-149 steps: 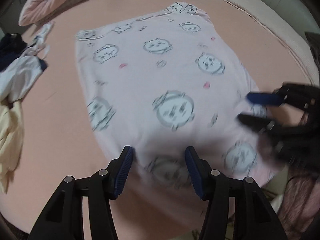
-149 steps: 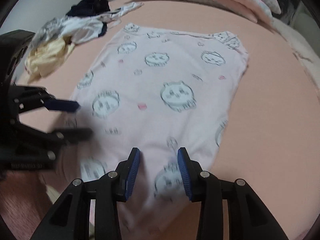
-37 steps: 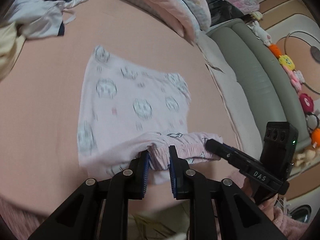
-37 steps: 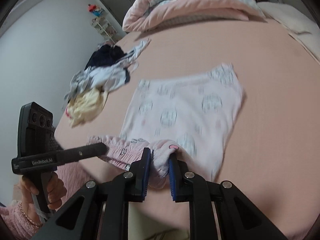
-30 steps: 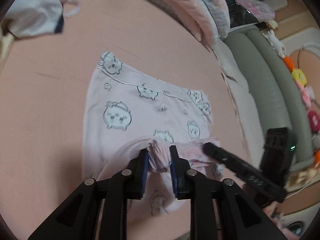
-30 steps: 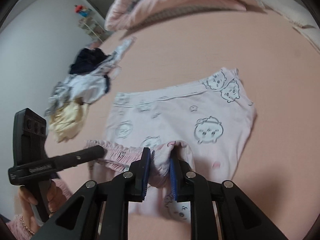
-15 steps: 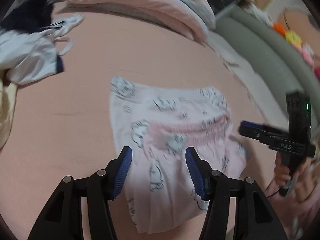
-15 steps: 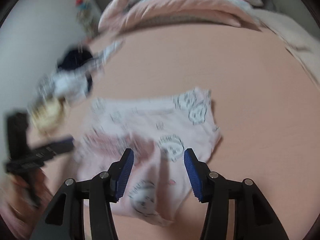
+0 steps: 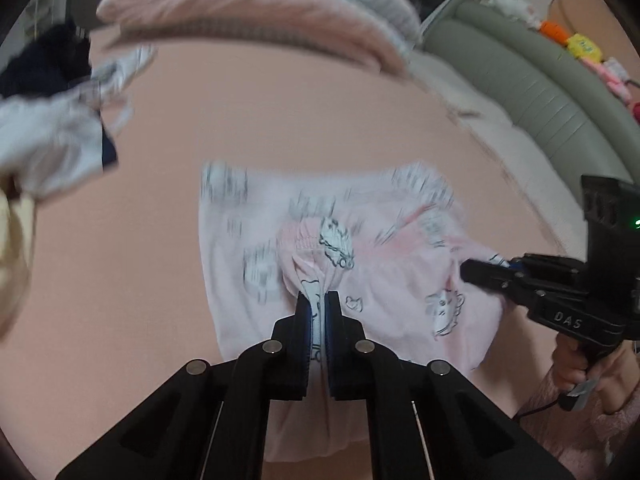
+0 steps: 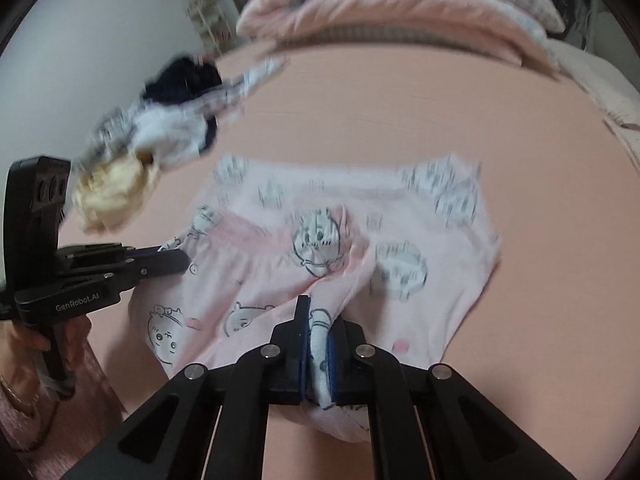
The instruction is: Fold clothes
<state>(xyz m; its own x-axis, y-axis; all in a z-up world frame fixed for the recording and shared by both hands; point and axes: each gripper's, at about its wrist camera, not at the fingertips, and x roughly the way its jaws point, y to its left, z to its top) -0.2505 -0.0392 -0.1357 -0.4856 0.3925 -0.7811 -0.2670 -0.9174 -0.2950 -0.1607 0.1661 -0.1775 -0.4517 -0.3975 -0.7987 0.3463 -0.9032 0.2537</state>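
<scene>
Since half a second ago, when both pairs of jaws stood wide over the cloth, a new hold has been taken on the near edge of the pink printed garment (image 9: 360,264). It lies in the middle of the pink bed sheet (image 9: 168,168), already doubled once, its gathered waistband laid across the middle. A pinch of its near fold is clamped in the left gripper (image 9: 318,312), and another pinch further right is clamped in the right gripper (image 10: 318,336). One fold is judged done; a second appears just begun, with the cloth not yet carried over. To the far left, a heap of unfolded clothes (image 10: 160,140) is left for later, and a rolled quilt (image 10: 400,8) is seen at the far end.
</scene>
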